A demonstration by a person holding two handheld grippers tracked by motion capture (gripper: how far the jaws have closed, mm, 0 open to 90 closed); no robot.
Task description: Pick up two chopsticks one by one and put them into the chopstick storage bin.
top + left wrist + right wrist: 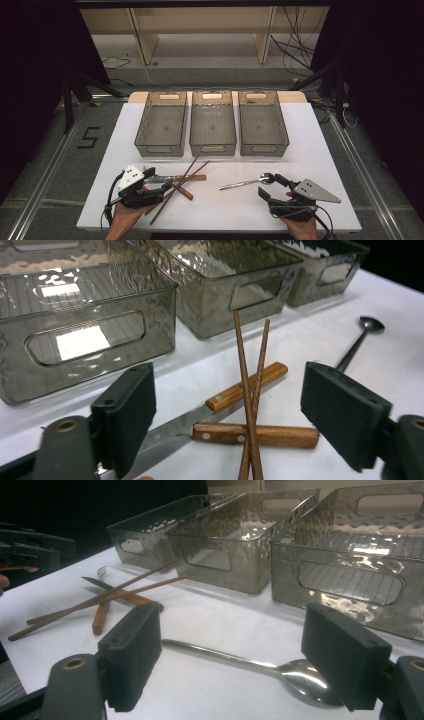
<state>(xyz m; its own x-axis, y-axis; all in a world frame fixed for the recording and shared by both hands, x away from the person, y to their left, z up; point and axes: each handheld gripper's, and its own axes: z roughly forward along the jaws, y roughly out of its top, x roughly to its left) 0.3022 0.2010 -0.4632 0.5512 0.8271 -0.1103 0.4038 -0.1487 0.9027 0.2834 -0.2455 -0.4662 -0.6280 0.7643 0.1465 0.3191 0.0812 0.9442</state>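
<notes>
Left gripper [159,181] lower left of high view, jaws spread, nothing between them; wooden-handled knives [250,434] and crossed chopsticks [246,390] just ahead. Right gripper [270,186] lower right, jaws likewise apart, straddling bowl of spoon [305,679] lying flat on white table [305,140]. Three clear smoky bins [213,123] in a row, upper centre.

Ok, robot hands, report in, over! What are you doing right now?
Left gripper open, over the crossed chopsticks and knives. Right gripper open, at the spoon. Nothing held. Three bins empty.
</notes>
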